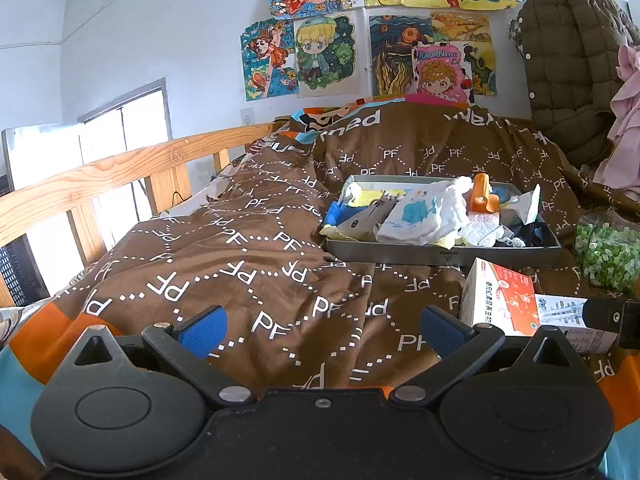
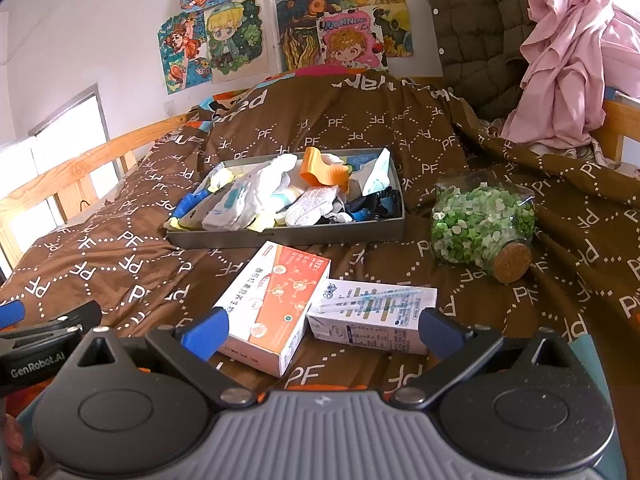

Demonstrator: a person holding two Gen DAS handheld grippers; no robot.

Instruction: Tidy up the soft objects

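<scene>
Ahead, beyond both empty, spread grippers, left [image 1: 320, 330] and right [image 2: 322, 330], sits the soft-item tray [image 2: 288, 236].

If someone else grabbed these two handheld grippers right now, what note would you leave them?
Left gripper: open, empty, low over the brown blanket.
Right gripper: open, empty, just short of the orange and white box and the white box.
Grey tray sits mid-bed, heaped with soft cloth and paper items plus an orange plastic piece.
Corked jar of green bits lies on its side to the right of the tray.
Done: tray looks already loaded.
Left: boxes and jar loose on the blanket; whether more sorting is needed is unclear.
</scene>
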